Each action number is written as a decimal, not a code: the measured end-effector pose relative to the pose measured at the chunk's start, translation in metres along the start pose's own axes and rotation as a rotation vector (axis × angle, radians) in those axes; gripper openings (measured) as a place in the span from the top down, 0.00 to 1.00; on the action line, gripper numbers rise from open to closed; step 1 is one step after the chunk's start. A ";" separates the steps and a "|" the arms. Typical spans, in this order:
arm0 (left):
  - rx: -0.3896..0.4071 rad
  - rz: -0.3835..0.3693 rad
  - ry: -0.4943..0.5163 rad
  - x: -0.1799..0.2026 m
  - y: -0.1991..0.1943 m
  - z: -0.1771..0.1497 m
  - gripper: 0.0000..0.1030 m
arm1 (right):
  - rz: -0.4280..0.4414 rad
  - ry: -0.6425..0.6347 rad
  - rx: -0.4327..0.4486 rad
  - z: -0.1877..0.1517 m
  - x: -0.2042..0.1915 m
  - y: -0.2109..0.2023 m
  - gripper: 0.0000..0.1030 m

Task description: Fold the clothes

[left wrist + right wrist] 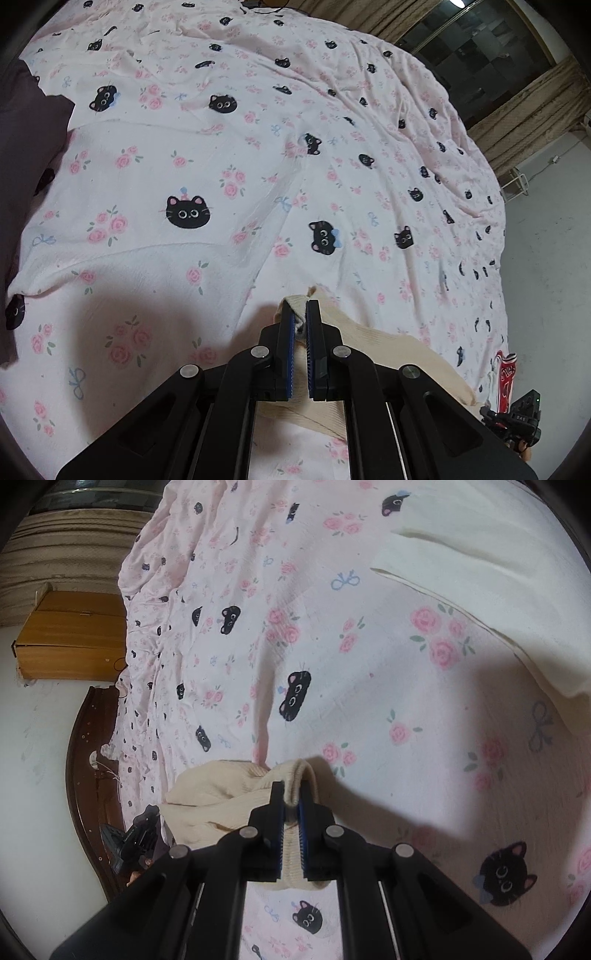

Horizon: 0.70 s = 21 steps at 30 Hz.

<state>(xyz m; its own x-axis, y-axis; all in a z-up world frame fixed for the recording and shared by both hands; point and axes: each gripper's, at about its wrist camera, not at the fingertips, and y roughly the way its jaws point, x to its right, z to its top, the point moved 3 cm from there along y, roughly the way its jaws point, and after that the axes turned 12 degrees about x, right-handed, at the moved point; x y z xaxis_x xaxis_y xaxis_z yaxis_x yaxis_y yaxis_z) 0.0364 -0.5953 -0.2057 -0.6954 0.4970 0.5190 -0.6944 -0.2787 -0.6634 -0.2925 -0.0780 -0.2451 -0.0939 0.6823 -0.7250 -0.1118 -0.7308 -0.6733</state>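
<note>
A cream ribbed knit garment (373,347) hangs between both grippers above the bed. In the left wrist view my left gripper (301,306) is shut on a bunched edge of it, and the cloth trails off to the lower right. In the right wrist view my right gripper (291,790) is shut on a rolled edge of the same garment (218,794), whose bulk bunches to the left of the fingers. Both grippers hover over the pink bedspread with black cat faces and roses (229,155).
A dark purple cloth (26,129) lies at the bed's left edge. A white folded item (480,561) rests on the bedspread at upper right. A wooden cabinet (70,635), dark headboard (85,768), curtains (532,122) and a red packet (504,380) border the bed.
</note>
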 end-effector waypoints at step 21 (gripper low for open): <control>0.105 -0.101 -0.050 0.007 -0.023 0.000 0.96 | -0.026 -0.113 0.093 0.012 -0.012 -0.038 0.73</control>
<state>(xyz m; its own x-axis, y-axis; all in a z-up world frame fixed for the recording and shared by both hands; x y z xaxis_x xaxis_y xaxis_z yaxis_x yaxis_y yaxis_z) 0.0472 -0.5854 -0.1868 -0.6272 0.4866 0.6082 -0.7753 -0.3152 -0.5473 -0.2990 -0.0581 -0.2094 -0.2001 0.7026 -0.6829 -0.2068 -0.7115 -0.6716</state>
